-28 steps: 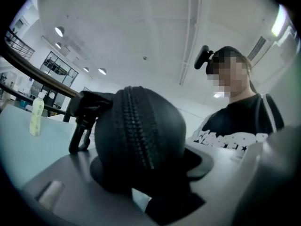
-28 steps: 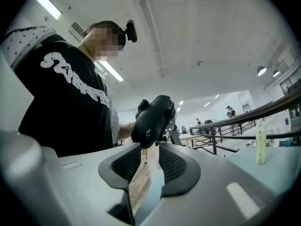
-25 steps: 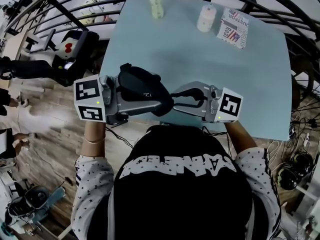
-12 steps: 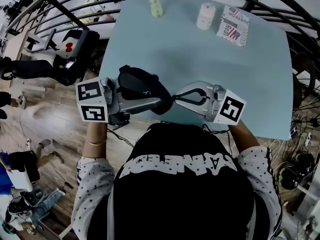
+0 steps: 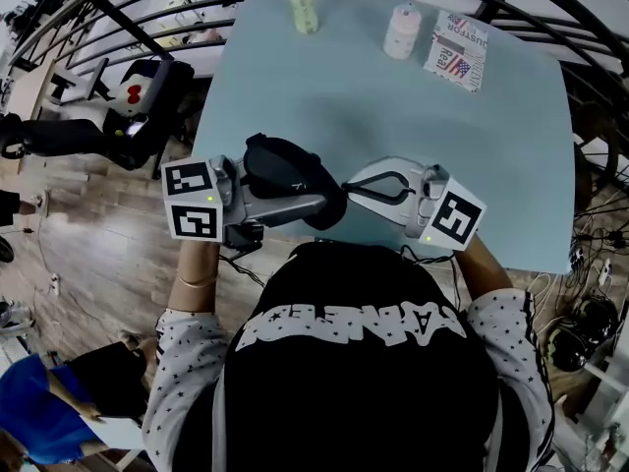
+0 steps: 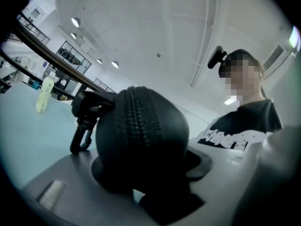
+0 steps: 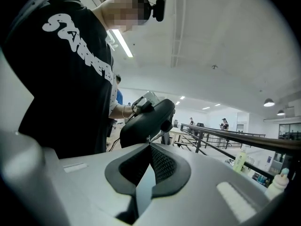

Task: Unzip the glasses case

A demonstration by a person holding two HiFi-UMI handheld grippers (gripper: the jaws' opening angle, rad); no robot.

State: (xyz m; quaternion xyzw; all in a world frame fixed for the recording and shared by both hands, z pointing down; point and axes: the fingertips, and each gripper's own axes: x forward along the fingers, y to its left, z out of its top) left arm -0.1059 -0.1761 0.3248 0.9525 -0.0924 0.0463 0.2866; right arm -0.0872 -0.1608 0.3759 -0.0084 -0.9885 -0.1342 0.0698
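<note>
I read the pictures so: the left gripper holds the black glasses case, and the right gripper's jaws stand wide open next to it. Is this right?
Not fully. The right gripper is not wide open: its jaws are shut on the small zipper pull at the end of the glasses case, as the right gripper view shows. The left gripper does hold the case.

Head view steeply down; gripper views close, opposed, sharing glasses case (image 5: 290, 175).

Blue table (image 5: 393, 116) with bottle (image 5: 302, 3), perhaps a jar (image 5: 402, 30), printed packet (image 5: 457, 49).
</note>
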